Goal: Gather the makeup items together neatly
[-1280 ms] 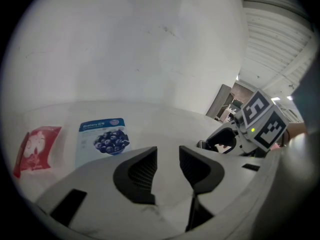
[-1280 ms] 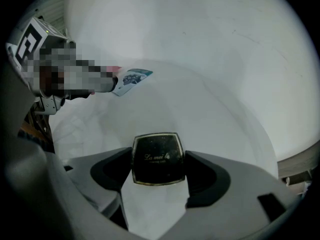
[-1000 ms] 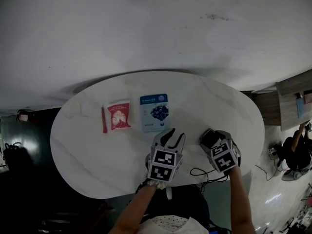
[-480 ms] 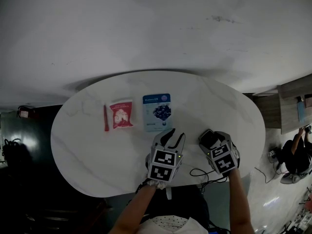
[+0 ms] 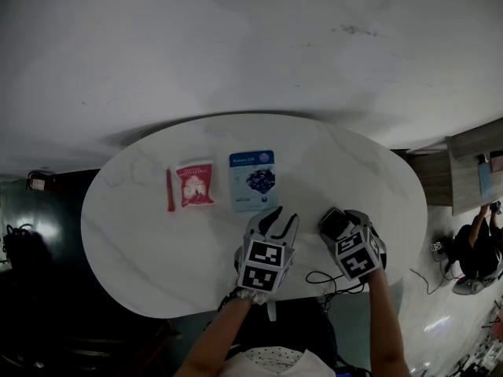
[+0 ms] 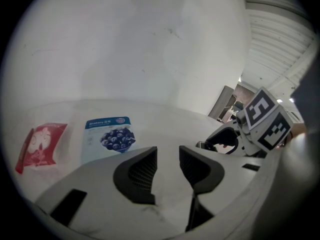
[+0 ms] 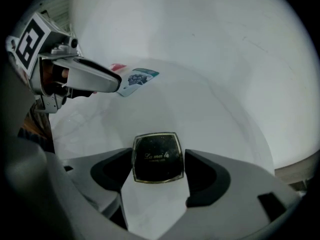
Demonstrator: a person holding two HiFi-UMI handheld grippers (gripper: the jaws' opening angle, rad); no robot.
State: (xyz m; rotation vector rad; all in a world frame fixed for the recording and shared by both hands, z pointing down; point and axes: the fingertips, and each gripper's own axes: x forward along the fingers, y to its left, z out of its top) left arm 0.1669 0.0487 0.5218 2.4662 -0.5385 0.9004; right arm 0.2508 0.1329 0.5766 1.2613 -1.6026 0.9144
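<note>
On the white oval table (image 5: 141,242) lie a thin red stick (image 5: 169,191), a red sachet (image 5: 194,184) and a blue blueberry mask packet (image 5: 251,181), side by side at mid-left. The left gripper view shows the sachet (image 6: 44,144) and the packet (image 6: 109,138) ahead. My left gripper (image 5: 273,214) hovers just nearer than the packet, jaws narrowly apart with nothing between them (image 6: 168,156). My right gripper (image 5: 336,220) is to its right, shut on a square black compact (image 7: 156,158) with gold lettering, held flat by its sides.
A black cable (image 5: 322,277) loops over the table's near edge below the right gripper. A wooden cabinet (image 5: 471,163) and a seated person (image 5: 471,246) are off to the far right. Dark floor lies left of the table.
Both grippers stay where they were and the compact remains in the right jaws. Only the head view has shifted a little.
</note>
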